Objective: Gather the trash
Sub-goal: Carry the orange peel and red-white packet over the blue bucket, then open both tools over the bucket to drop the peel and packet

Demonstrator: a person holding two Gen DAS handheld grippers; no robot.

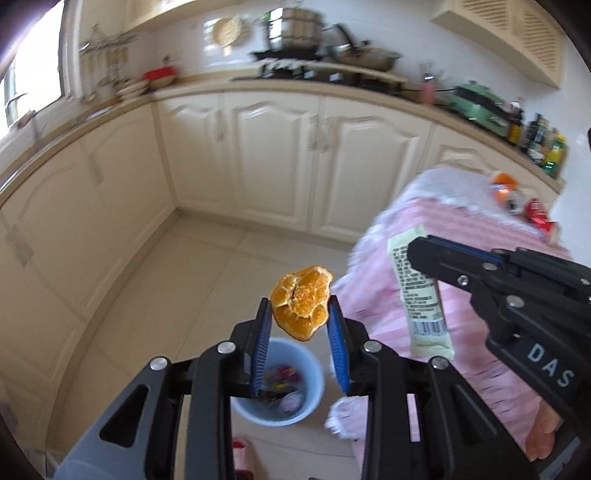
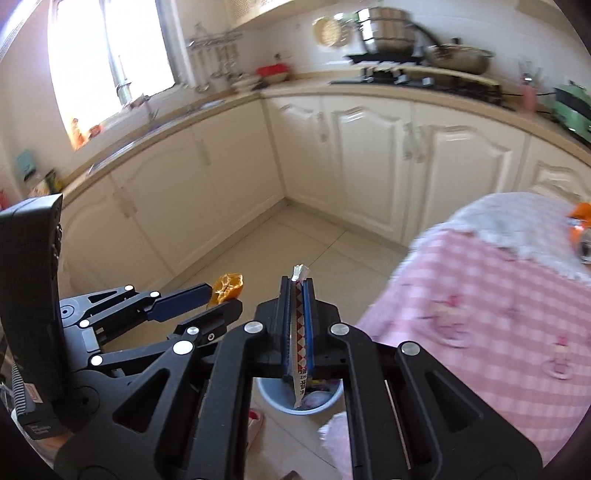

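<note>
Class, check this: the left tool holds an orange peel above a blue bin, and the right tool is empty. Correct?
Not quite. The right tool is not empty: it is shut on a snack wrapper, as the right wrist view shows. The left tool does hold the orange peel above the blue bin.

Open floor around bin (image 1: 314, 373), table (image 1: 480, 240) alongside.

Two grippers: left gripper (image 1: 300, 314), right gripper (image 2: 297, 291). One orange peel (image 1: 301, 302), held in the left one's jaws. One snack wrapper (image 1: 419, 291), held in the right one's jaws. One blue bin (image 1: 314, 384) on the floor, near, several bits of trash inside, count unclear. Two crushed cans on the pink-clothed desk (image 1: 461, 236), far right: one orange can (image 1: 503, 186), one red can (image 1: 538, 216). Two pots on the far counter: steel stockpot (image 1: 293, 31), lidded pan (image 1: 364, 55). One green appliance (image 1: 480, 107). Bottles far right, blurred, not countable.
</note>
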